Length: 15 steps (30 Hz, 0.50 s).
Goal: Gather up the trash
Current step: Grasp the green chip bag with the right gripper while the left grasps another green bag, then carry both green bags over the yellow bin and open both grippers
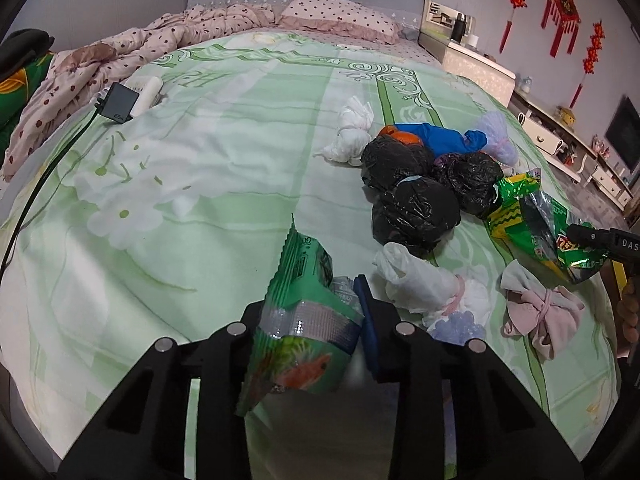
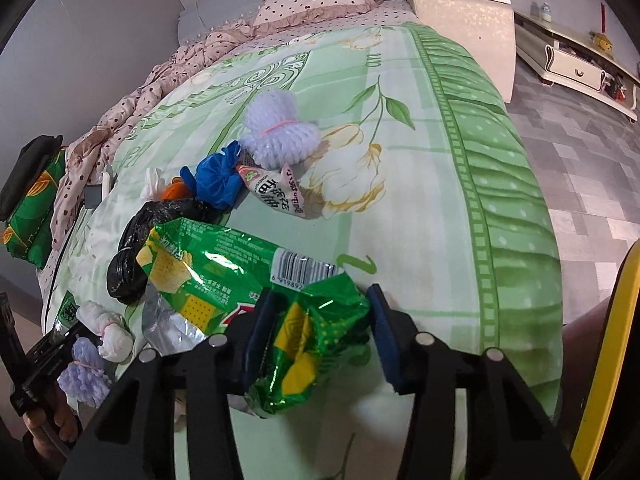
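Two wrappers picked at once, looks like: the left gripper [image 1: 316, 334] is clamped on a green snack packet [image 1: 304, 320], and the right gripper [image 2: 316, 330] has its pads pinching the crinkled end of a green cracker bag [image 2: 240, 280]. Both pieces sit low on the green floral bedspread [image 1: 200, 160], near its front edge, with the black bag bundles [image 1: 416, 210] and tied-up rags just beyond them. So it's the grab step, pretty much. Next would probably be lifting both clear and hauling them to a bin, though no bin shows anywhere.
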Available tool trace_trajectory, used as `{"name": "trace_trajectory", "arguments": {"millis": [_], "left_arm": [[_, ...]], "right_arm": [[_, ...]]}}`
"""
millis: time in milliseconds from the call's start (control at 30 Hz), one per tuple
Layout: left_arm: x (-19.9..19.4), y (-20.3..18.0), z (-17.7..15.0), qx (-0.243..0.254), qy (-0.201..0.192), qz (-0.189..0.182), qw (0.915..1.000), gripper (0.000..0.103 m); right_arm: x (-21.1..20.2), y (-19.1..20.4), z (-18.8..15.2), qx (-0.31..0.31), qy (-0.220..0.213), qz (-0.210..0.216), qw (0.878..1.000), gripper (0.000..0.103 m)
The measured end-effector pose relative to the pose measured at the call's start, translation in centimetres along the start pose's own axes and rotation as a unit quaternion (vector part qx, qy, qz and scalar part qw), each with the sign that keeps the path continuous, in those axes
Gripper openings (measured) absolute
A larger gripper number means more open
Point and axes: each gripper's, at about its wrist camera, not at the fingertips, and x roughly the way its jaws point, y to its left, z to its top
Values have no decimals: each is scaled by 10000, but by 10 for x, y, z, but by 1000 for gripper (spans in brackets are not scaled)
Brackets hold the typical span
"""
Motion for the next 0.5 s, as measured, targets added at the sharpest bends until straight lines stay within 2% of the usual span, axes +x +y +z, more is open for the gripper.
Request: {"name": "trace_trajectory", "arguments": {"millis": [67, 167, 500], "left_arm": [[0, 3, 0, -90, -25, -23, 10000, 30], [-6, 12, -1, -291, -106, -94, 9995, 29], [-52, 23, -2, -558, -717, 36, 9959, 28]], "right_arm": [[4, 0, -1, -16, 65, 6, 10000, 36], [1, 3, -4, -121, -34, -19, 9999, 33], [-49, 10, -6, -341, -1008, -236, 9940, 30]]}}
